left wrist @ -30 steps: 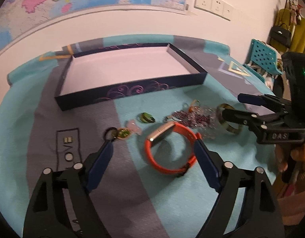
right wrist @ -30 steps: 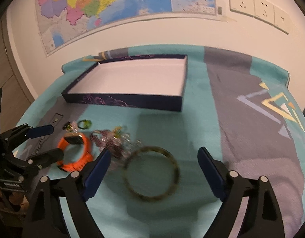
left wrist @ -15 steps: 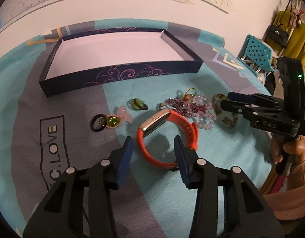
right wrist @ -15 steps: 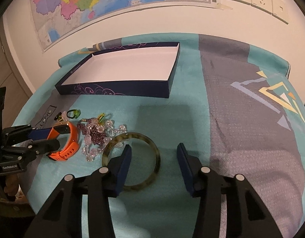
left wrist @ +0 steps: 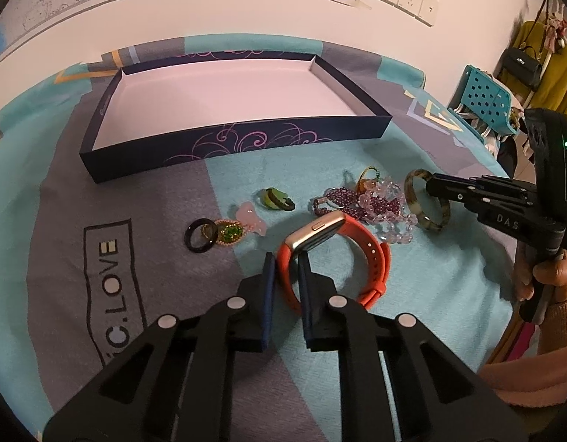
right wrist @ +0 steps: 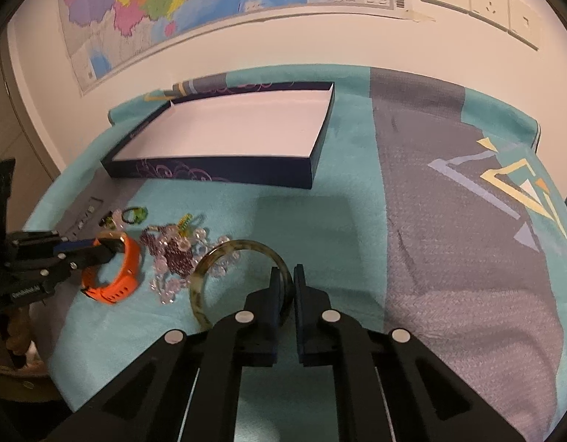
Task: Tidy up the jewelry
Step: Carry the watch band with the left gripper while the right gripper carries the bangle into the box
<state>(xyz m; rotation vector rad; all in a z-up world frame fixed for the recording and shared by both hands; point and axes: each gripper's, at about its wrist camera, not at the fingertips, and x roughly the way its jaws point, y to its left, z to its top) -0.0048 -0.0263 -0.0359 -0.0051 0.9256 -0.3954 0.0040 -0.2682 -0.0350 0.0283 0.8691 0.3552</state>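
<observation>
Both claws pinch: left claw (left wrist: 286, 263) on orange watch (left wrist: 371, 254), right claw (right wrist: 287, 276) on bangle (right wrist: 224, 254), beads (right wrist: 172, 254) between.

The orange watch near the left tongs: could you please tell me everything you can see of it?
The orange watch is a fitness-style band: a rubbery-looking orange strap with a row of small holes, closed into a loop, and a slim metallic case with a side button. It stands on edge on the teal cloth, in front of the empty box and beside the purple-and-clear beads. The left tongs are shut on the strap just below the case.
</observation>
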